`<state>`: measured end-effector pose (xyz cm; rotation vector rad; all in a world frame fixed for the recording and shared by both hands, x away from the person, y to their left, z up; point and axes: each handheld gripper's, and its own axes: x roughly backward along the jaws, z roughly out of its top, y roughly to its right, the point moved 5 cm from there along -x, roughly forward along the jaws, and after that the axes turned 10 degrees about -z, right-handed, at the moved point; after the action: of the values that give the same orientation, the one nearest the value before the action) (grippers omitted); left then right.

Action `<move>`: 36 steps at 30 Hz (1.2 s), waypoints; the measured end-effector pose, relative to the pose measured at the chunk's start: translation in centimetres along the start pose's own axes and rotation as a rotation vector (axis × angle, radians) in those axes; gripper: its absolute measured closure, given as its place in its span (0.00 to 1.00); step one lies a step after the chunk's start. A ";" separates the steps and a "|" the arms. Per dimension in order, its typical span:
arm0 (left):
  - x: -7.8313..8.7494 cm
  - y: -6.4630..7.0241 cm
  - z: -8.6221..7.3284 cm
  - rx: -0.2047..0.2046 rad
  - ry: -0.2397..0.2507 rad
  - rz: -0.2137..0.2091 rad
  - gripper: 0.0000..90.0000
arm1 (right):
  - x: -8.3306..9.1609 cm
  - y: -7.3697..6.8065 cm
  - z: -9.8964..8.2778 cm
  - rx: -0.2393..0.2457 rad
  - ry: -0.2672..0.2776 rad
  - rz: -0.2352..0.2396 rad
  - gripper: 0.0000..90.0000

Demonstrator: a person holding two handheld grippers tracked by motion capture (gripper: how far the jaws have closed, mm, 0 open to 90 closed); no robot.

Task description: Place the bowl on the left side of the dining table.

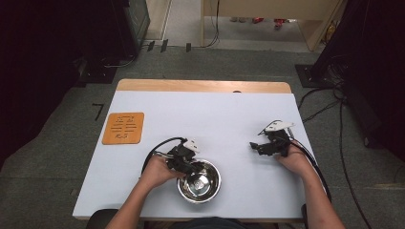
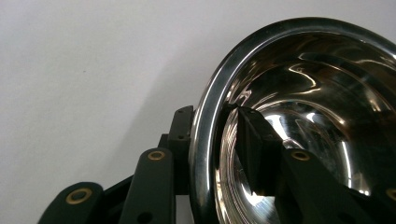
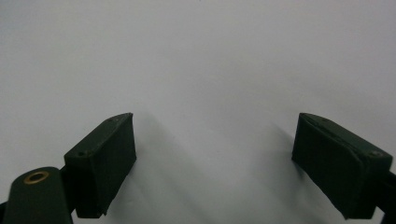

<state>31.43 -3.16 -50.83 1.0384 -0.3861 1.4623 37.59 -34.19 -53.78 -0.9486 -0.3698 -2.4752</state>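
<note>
Trivet (image 1: 123,128): orange, flat, left of centre in the high view, well apart from everything else on the table (image 1: 229,114).

Left gripper (image 1: 187,164): lower centre of the high view, set at the bowl's left edge; in the left gripper view, one black jaw outside the rim and one inside, straddling the wall, closed in around it. Contact of the pads with the metal looks likely but not certain, so best called a closing pinch on the rim.

Bowl (image 1: 199,181): shiny steel, lower centre of the high view, upright near the table's front edge; rim (image 2: 205,121) curving up the middle of the left gripper view.

Handling of bowl: probably light, stiff and not fragile; polished wall likely slippery, prone to swing or slide out of a one-sided pinch. Rolled rim the best hold, jaws deep over the lip, lifted gently and kept level.

Right gripper (image 1: 261,146): right of centre in the high view, well apart from the bowl; jaws wide apart in the right gripper view, bare table between them.
</note>
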 end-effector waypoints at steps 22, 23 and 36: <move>1.2 1.2 0.8 -0.034 -0.009 -0.031 0.97 | 0.0 0.0 0.0 0.003 0.004 -0.003 0.14; 1.3 1.3 0.8 -0.039 -0.010 -0.031 0.97 | 0.0 0.0 0.0 0.003 0.005 -0.003 0.14; 1.9 1.4 1.0 -0.036 0.015 -0.040 0.97 | 0.0 0.0 0.0 -0.001 0.000 0.000 0.14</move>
<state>30.80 -3.05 -48.35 1.0009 -0.3776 1.4216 37.59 -34.19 -53.78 -0.9489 -0.3690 -2.4752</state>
